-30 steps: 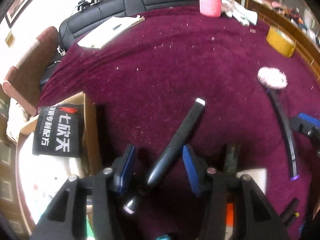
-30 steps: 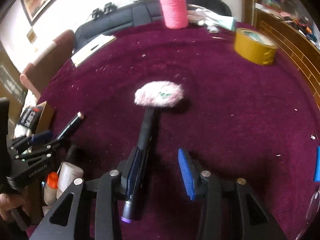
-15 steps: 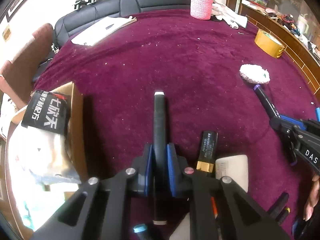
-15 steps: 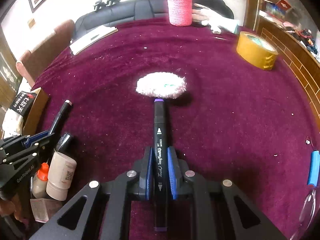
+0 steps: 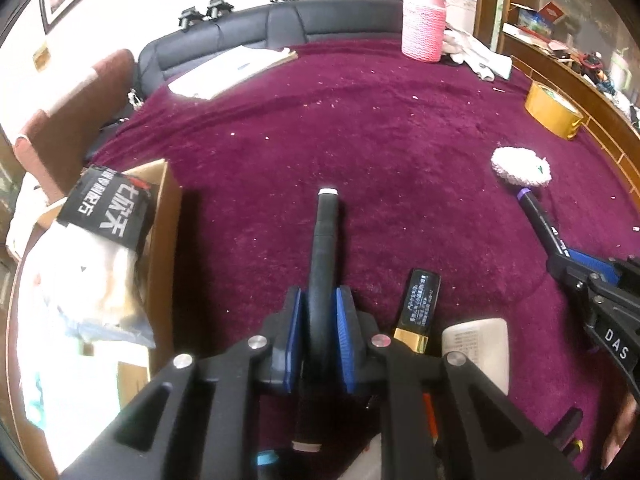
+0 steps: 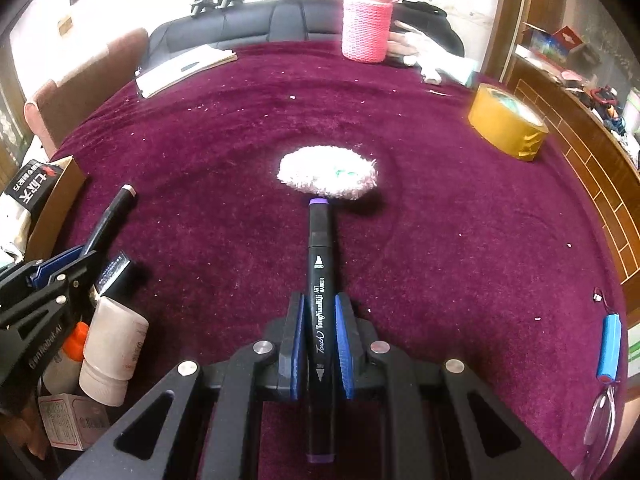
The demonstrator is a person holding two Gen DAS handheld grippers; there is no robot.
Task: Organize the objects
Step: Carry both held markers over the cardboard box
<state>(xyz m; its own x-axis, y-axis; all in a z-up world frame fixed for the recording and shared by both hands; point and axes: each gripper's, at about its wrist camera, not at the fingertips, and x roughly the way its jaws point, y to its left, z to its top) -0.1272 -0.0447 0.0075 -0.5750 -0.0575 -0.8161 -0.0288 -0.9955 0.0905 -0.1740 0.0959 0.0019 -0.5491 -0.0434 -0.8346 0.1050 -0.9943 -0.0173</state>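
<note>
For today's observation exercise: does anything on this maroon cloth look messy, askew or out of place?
Yes. Pale crumbs are scattered across the maroon cloth. A fluffy white pad lies alone mid-table, right at the tip of the purple-capped black marker clamped in the right gripper.

A slim black pen with a white end cap (image 5: 325,256) points straight away from the camera over the maroon velvet cloth (image 5: 380,128), clamped between blue pads. A black art marker with purple end caps (image 6: 319,280) is clamped likewise, its far tip just short of a fluffy white puff (image 6: 328,174).
</note>
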